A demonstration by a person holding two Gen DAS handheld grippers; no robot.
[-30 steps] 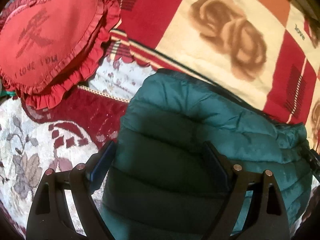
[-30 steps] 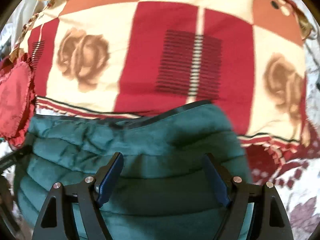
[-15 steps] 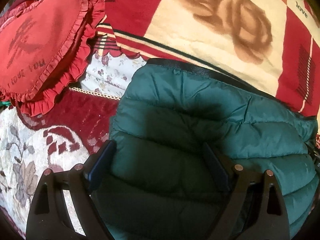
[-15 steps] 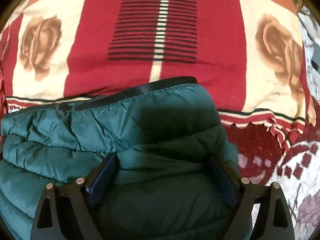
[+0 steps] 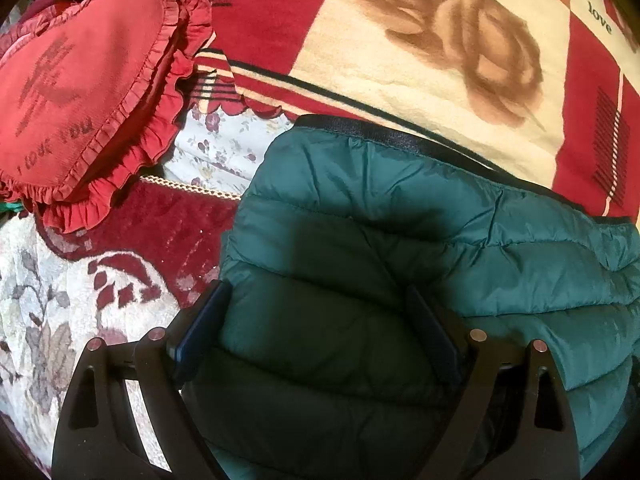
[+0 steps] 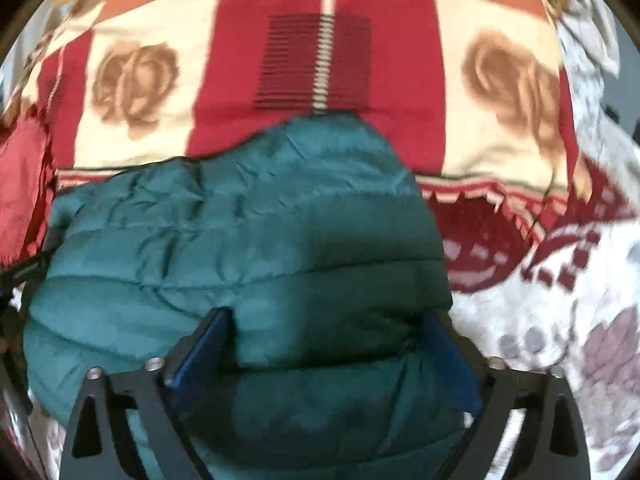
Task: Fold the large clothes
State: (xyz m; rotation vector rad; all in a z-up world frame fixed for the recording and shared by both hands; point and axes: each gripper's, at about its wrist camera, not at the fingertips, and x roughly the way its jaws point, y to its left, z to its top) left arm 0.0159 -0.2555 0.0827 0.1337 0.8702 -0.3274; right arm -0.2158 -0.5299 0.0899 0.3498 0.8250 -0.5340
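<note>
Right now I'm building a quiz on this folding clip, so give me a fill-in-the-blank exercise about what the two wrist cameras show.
1. The quilted jacket under both grippers is dark ____.
2. The red ruffled cushion left of the jacket is shaped like a ____.
3. The word printed on the rose blanket near the top right of the left wrist view is ____.
4. The dark trim runs along the jacket's ____ edge in the left wrist view.

Missing words: green; heart; love; top
</note>
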